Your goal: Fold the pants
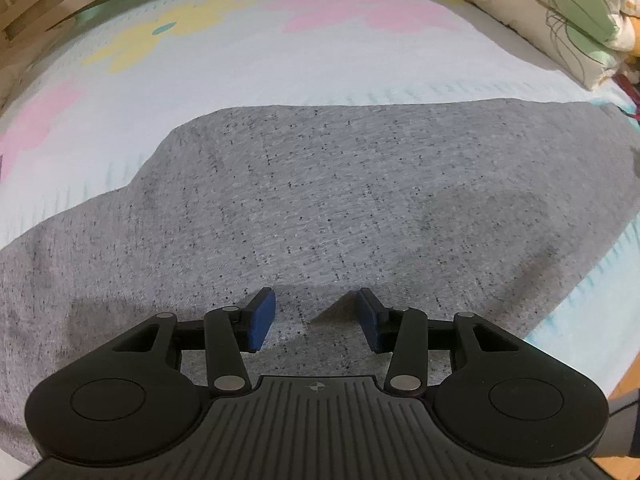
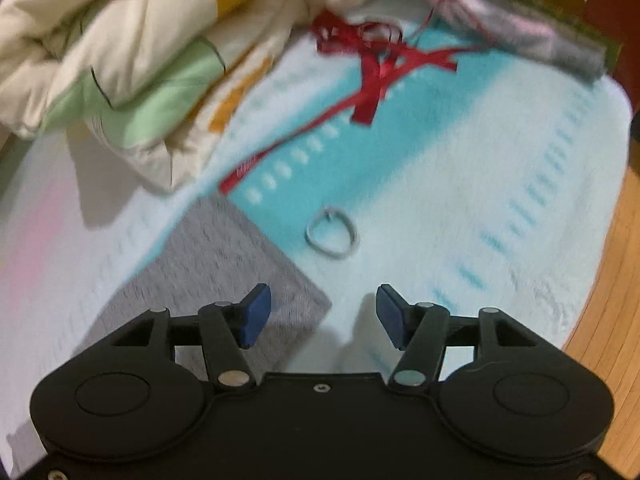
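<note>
Left gripper (image 1: pixel 316 320) hangs over grey pants (image 1: pixel 320 208) spread flat on the pale bedsheet (image 1: pixel 240 72), jaws partway apart, nothing between them. Folded quilt (image 1: pixel 540 12) far right. Right gripper (image 2: pixel 324 316) jaws wide apart, empty, over the pants' corner (image 2: pixel 224 264); hair tie (image 2: pixel 332 236) and red ribbon (image 2: pixel 380 76) farther off.

A home bedroom. A bed sheet (image 1: pixel 248 64) with pastel pink and yellow patches covers a soft surface, and a folded quilt (image 2: pixel 120 52) with green and orange print lies at the upper left of the right wrist view. A wooden floor (image 2: pixel 608 320) shows at the right edge there.
</note>
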Demonstrator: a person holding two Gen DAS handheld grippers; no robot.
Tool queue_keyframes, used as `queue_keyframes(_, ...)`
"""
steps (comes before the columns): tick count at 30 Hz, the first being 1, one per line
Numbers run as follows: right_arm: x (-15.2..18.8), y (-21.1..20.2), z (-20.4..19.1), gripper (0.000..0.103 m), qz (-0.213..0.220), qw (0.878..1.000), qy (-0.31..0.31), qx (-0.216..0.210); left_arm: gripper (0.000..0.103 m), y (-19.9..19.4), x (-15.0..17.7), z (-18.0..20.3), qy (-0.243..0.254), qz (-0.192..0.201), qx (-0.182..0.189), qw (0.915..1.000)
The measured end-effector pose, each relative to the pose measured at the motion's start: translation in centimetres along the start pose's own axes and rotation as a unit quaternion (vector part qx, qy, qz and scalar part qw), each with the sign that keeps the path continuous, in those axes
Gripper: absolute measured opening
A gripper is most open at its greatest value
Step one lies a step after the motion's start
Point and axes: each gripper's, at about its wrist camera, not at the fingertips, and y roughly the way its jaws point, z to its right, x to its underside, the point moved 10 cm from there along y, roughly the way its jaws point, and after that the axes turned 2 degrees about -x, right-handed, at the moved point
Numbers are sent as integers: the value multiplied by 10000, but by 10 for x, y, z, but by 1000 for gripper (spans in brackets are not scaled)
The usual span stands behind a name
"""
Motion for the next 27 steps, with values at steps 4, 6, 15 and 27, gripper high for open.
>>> queue_keyframes(4,11,7,-3,64,-258,9982,105,-528,43,-1,0,3,89,12,-42,10000)
queue_keyframes(6,12,9,-5,64,-242,9976,57,-646,43,-3,-1,5,135,15,-51,9999)
queue_keyframes(15,5,21,-24,65,44,9939,-226,-1075,43,-21,-26,25,262,149,103,9995)
queue_keyframes(27,0,14,-28,22,-15,9931,-223,-1155,43,-10,-112,156,746,460,816,9928)
